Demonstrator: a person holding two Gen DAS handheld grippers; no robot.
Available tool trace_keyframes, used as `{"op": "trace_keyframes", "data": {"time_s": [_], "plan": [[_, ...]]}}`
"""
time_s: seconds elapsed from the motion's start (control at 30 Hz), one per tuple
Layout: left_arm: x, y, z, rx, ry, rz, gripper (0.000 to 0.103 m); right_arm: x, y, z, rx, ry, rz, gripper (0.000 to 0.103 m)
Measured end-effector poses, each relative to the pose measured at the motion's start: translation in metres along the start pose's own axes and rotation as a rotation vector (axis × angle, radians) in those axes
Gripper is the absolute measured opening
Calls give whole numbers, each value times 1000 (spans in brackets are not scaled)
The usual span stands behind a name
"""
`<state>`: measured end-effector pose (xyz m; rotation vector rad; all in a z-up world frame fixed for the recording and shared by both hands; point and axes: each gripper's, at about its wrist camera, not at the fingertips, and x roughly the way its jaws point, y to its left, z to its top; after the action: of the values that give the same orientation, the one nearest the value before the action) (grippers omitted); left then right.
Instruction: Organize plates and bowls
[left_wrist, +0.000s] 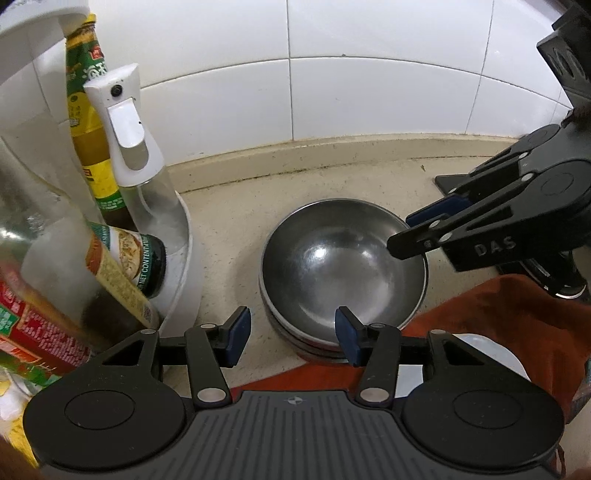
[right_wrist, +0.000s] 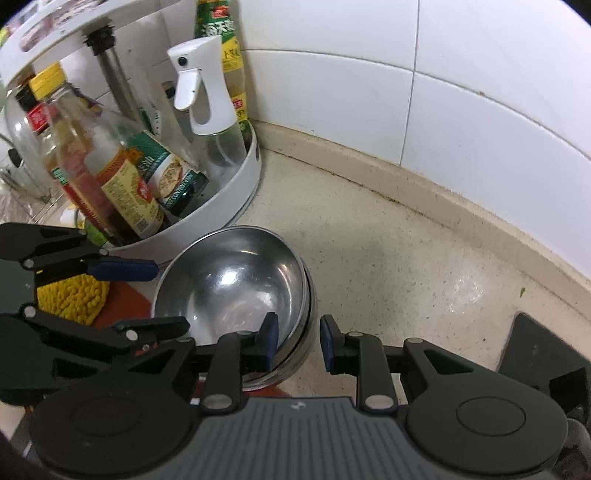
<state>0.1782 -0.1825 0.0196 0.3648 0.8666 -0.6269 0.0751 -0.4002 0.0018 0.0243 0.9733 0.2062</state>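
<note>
A stack of nested steel bowls stands on the beige counter beside a white turntable rack. My left gripper straddles the stack's near-left rim, one blue pad inside the top bowl and one outside. Its jaws stand wide and neither pad touches the metal. My right gripper straddles the opposite rim with its jaws narrow. One pad is inside the top bowl, the other against the outer wall, shut on the stack's rim.
The white turntable rack holds sauce bottles and a white spray bottle, close to the bowls. An orange cloth, a white plate and a yellow scrubber lie nearby. A black block sits on the counter; a tiled wall is behind.
</note>
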Motion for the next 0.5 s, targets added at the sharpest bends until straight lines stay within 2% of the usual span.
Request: {"op": "trace_keyframes", "data": {"time_s": [0.2,0.5], "plan": [[-9,-1,-3,13,-12,4,59,-13,1,-7,-40,-5,14,21],[-15,0,-15,48,1,13,60,-20,-6,-18,-56,23,-10,21]]}}
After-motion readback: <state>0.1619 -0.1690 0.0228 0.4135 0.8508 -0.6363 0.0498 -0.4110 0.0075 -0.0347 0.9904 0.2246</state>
